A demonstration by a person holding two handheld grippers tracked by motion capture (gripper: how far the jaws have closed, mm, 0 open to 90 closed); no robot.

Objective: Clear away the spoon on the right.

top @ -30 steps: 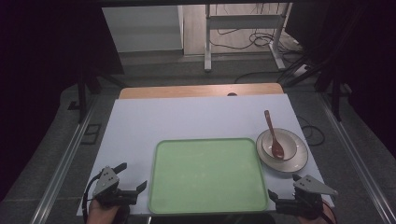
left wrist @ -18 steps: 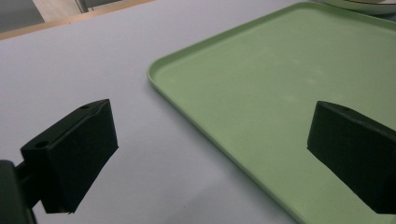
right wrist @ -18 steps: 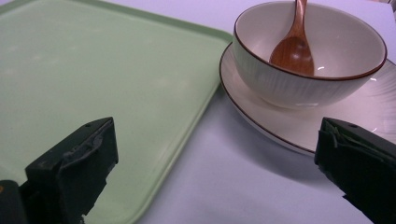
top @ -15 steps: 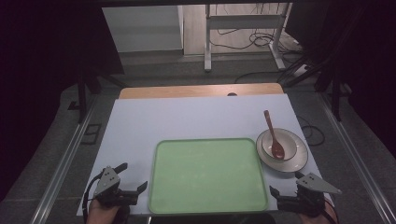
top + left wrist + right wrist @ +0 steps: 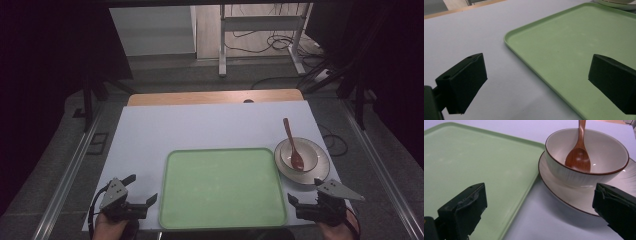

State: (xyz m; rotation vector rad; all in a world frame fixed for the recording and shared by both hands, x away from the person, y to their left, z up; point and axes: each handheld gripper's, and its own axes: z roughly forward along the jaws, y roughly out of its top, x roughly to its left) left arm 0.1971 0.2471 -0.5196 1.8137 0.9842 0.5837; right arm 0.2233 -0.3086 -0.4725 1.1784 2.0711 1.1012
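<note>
Waiting at the near edge of the white surface [image 5: 210, 125], the left gripper [image 5: 142, 192] and right gripper [image 5: 305, 196] both gape, released. Between them lies the green tray [image 5: 222, 187]; the bowl [image 5: 586, 157], holding a wooden spoon [image 5: 579, 157], stands on its plate [image 5: 574, 197] just beside the tray, likely the right gripper's first pick.

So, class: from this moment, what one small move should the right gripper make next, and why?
Probably ease the right gripper forward toward the bowl. Its fingers are open and hold nothing, and the bowl, with a wooden spoon in it, sits on a plate just ahead, beside the green tray.
</note>
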